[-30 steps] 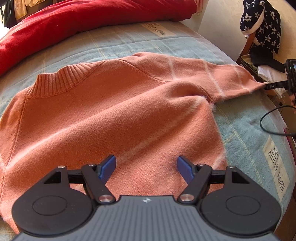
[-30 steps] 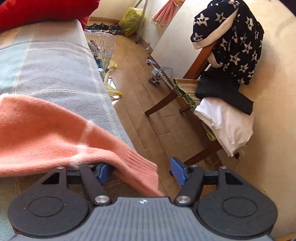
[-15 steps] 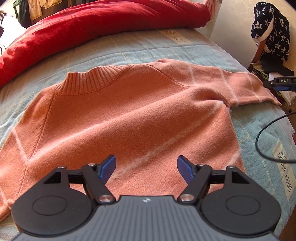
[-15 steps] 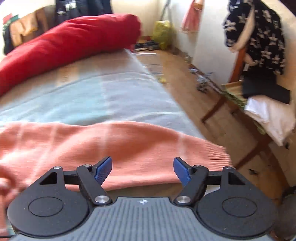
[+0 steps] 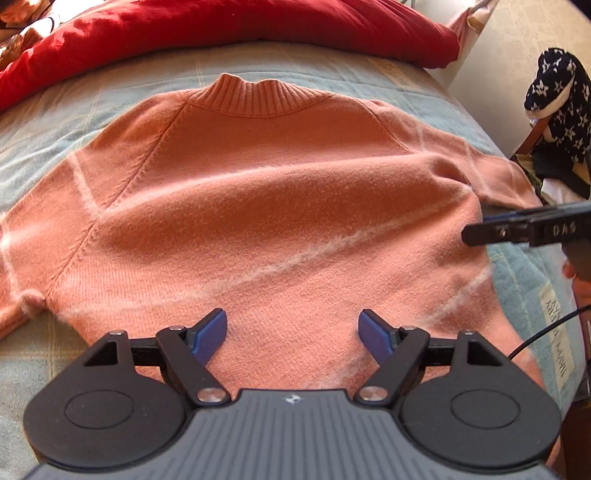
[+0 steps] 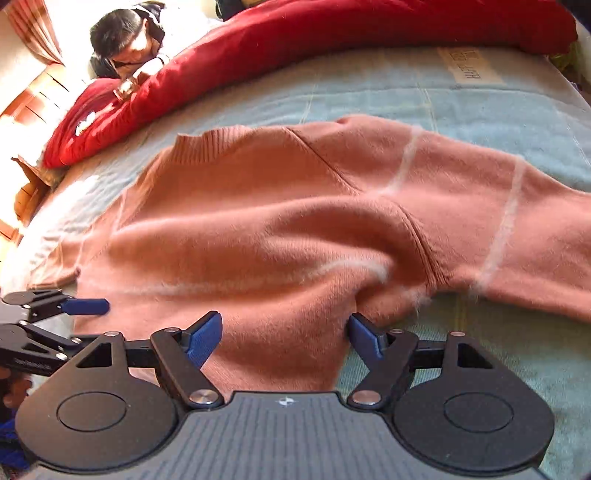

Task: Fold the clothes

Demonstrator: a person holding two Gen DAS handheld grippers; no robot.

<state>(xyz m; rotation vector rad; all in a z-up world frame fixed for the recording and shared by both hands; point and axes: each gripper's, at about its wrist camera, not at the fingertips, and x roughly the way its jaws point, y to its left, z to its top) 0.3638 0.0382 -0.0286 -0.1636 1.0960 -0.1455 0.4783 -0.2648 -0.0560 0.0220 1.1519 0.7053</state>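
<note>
A salmon-pink sweater with thin white stripes lies spread flat on the bed, collar away from me, sleeves out to both sides. My left gripper is open and empty, low over the sweater's lower middle. My right gripper is open and empty over the sweater's right side, just below the armpit; the sweater fills that view. The right gripper also shows at the right edge of the left wrist view. The left gripper shows at the left edge of the right wrist view.
The bed has a pale blue checked cover. A red quilt lies along the far side. A person lies at the far left. A chair with a star-patterned garment stands right of the bed. A black cable hangs at the right.
The right gripper let go of the right sleeve cuff and swung left to the sweater's side. The left gripper turned to face the sweater squarely; the sleeve now lies flat.
</note>
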